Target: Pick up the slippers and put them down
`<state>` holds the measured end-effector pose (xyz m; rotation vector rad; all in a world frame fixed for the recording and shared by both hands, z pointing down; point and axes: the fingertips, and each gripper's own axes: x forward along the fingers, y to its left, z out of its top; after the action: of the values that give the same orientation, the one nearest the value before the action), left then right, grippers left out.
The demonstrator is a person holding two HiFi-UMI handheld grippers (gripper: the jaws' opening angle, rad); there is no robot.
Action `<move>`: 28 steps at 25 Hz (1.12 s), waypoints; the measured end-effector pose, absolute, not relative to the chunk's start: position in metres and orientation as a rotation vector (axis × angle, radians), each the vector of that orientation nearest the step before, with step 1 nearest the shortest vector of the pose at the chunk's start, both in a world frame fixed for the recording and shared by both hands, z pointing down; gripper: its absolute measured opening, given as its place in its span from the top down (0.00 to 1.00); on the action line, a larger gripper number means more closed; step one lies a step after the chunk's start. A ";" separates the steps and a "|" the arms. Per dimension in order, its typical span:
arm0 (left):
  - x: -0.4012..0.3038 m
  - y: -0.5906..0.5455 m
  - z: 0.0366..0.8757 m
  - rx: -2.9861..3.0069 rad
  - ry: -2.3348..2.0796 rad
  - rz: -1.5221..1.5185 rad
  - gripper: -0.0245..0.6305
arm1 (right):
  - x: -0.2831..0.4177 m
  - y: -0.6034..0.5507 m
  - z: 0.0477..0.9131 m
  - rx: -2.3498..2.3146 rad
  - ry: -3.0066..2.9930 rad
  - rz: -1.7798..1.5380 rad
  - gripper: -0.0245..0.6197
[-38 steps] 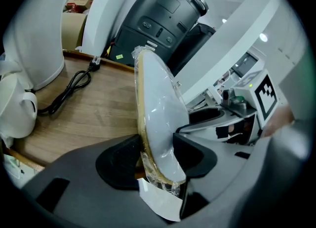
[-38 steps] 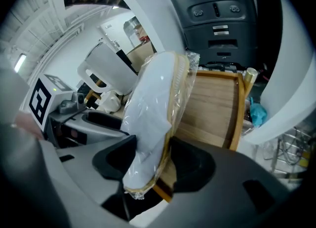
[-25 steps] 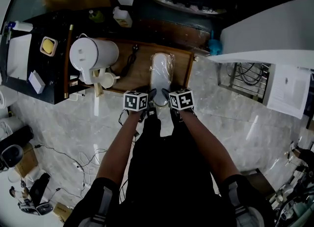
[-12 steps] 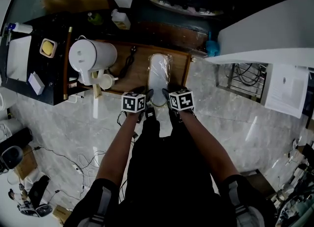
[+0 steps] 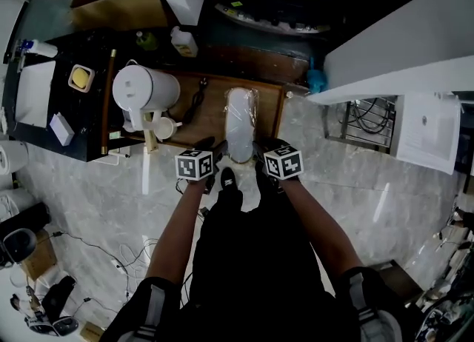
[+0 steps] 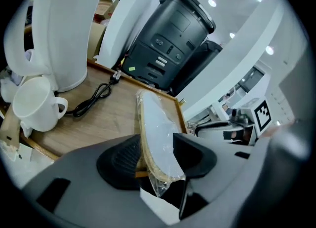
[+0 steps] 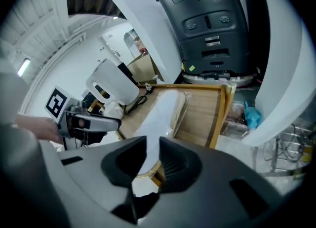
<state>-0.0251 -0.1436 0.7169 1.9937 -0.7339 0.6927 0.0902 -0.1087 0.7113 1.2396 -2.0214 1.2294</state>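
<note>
Beside the slippers [image 5: 241, 120], the tray [image 5: 215, 127] holds kettle [image 5: 144, 90], mug [image 5: 164, 127].

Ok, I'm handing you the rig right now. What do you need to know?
Left tongs: closed on the heel end of the slippers.
Right tongs: just been closing, now pinching that same end.
The slippers are wrapped and lie along the tray, heel end toward you; I can't tell if that end is off the wood.
Done: the grasp.
Left: lift clear, then put down.
</note>
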 end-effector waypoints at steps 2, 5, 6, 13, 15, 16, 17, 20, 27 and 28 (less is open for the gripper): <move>-0.025 -0.143 0.700 2.019 -0.725 0.618 0.75 | 0.092 -0.101 0.698 1.241 -2.074 1.202 0.91; -0.030 -0.143 0.681 2.064 -0.740 0.547 0.87 | 0.093 -0.090 0.682 1.227 -2.145 1.190 0.95; -0.032 -0.142 0.677 2.073 -0.742 0.532 0.87 | 0.091 -0.086 0.676 1.216 -2.175 1.190 0.95; -0.041 -0.129 0.649 2.134 -0.688 0.468 0.93 | 0.073 -0.068 0.646 1.176 -2.269 1.058 0.95; -0.040 -0.123 0.641 2.159 -0.655 0.461 0.94 | 0.068 -0.065 0.641 1.190 -2.277 1.043 0.95; -0.040 -0.119 0.637 2.171 -0.639 0.461 0.94 | 0.066 -0.064 0.638 1.197 -2.282 1.038 0.95; -0.039 -0.115 0.634 2.181 -0.622 0.461 0.94 | 0.063 -0.063 0.635 1.205 -2.290 1.037 0.95; -0.040 -0.106 0.624 2.187 -0.578 0.431 0.94 | 0.051 -0.060 0.620 1.214 -2.340 1.066 0.95; -0.037 -0.077 0.593 2.259 -0.455 0.431 0.94 | 0.038 -0.044 0.581 1.223 -2.407 1.015 0.95; -0.037 -0.073 0.588 2.275 -0.436 0.434 0.95 | 0.036 -0.041 0.577 1.223 -2.417 1.004 0.95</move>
<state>-0.0371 -0.0729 0.5885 2.2755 -0.4361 0.4344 0.0358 -0.0409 0.5766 1.2225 -2.4168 1.0044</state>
